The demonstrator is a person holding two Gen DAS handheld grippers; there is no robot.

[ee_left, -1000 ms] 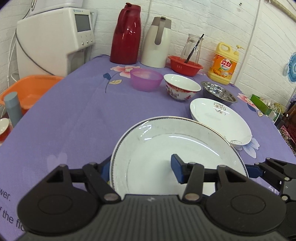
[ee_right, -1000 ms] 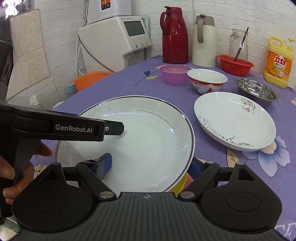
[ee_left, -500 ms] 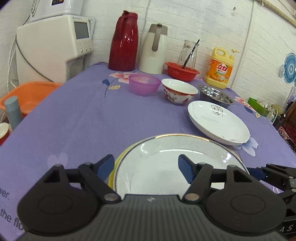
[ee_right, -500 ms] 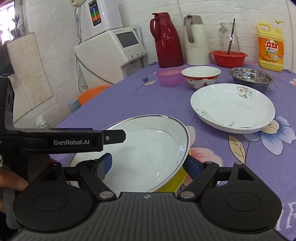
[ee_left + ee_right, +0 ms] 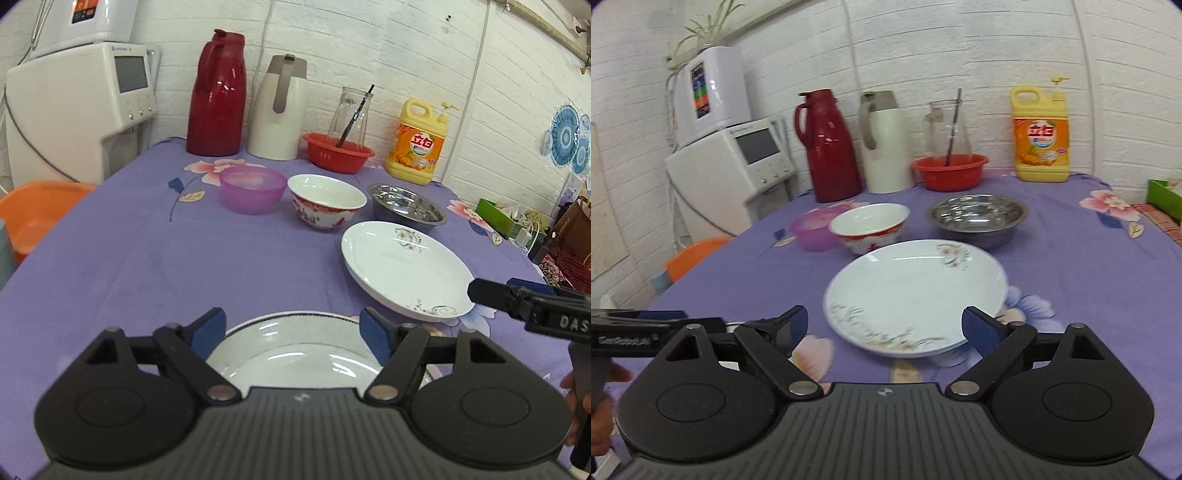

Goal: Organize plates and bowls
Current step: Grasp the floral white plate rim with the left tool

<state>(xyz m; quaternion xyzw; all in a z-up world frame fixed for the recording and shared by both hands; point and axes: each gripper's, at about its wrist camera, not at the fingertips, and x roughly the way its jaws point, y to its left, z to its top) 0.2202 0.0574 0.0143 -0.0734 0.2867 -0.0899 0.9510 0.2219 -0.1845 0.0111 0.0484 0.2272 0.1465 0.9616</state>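
A: Left wrist view first. How is the left tool set?
B: Its fingers are spread wide with nothing between them, above the near grey-rimmed plate lying on the purple tabletop. Further off lies the floral plate, and behind it a row: purple bowl, red-patterned bowl, steel bowl. The right tool's black finger juts in at the right edge.
A: And the right wrist view?
B: The right tool is also spread wide and empty, its blue pads either side of the floral plate's near rim without touching it. The red-patterned bowl sits just behind that plate, the steel bowl beside it, the purple bowl partly hidden
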